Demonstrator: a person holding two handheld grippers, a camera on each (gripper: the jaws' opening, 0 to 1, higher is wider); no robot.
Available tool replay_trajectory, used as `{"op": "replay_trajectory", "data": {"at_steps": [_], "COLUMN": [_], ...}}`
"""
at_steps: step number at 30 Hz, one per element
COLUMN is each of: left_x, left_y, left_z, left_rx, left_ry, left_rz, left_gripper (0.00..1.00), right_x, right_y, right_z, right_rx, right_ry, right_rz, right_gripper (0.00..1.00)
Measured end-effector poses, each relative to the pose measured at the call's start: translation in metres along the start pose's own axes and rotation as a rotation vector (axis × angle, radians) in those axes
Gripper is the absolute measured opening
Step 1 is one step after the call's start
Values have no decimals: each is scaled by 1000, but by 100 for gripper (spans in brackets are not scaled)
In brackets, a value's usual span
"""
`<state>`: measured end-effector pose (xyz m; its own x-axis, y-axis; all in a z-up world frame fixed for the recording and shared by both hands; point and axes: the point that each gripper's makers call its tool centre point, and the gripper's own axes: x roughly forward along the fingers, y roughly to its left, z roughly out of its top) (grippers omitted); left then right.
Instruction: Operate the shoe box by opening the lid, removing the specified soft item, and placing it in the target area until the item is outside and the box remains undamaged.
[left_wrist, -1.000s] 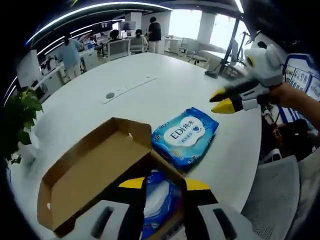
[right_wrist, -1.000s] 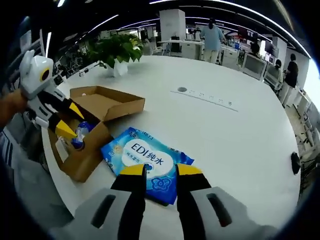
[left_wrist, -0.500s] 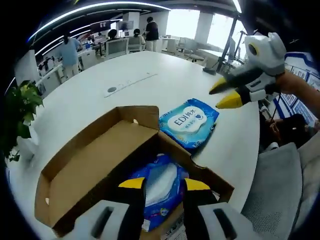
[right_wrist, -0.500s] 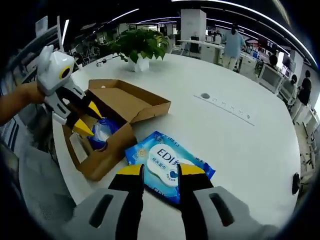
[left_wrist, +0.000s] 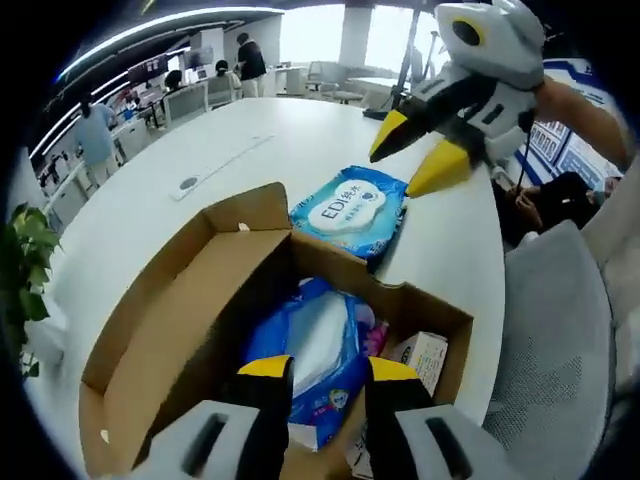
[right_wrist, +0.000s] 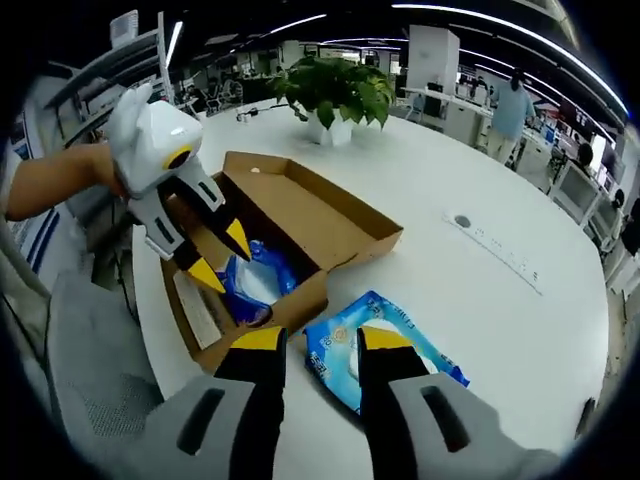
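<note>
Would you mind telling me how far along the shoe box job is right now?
Done: the shoe box lid is open, and one blue wipes pack lies on the table beside it. In hand: nothing; the left tongs hover open over the box. Left: perhaps the second blue pack inside.

Inside the shoe box (left_wrist: 200, 330), the blue pack (left_wrist: 310, 365) is partly covered by the left tool (left_wrist: 318, 368), and its print is too small to read. The box's near end is cut off by the left gripper view's lower edge. In the right gripper view, the right tool (right_wrist: 322, 338) hides part of the wipes packet (right_wrist: 400, 345) lying beside the box.
</note>
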<state>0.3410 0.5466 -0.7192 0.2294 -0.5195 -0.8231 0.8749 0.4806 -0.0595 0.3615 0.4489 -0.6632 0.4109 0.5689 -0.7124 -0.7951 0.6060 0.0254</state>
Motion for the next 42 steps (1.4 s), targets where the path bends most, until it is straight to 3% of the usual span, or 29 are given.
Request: {"op": "replay_trajectory", "data": {"at_steps": [19,28,37,42], "left_x": [8,9,6,4], "left_y": [-1,2,4,5], "left_z": [-18,-22,-22,-21], "left_rx": [57,88,97,108], "left_ry": [26,38,27,17], "left_rz": [-97,-96,-83,-77], "left_gripper": [17,4,0,0], "right_x": [53,84,109,112], "right_y": [38,49,47,45], "right_z": [18,19,12,10], "right_rx": [-123,-185,-197,-198], "right_ry": [52,98,149,158], "right_rz": [99,123,119,104], "right_gripper": [24,23,16,4]}}
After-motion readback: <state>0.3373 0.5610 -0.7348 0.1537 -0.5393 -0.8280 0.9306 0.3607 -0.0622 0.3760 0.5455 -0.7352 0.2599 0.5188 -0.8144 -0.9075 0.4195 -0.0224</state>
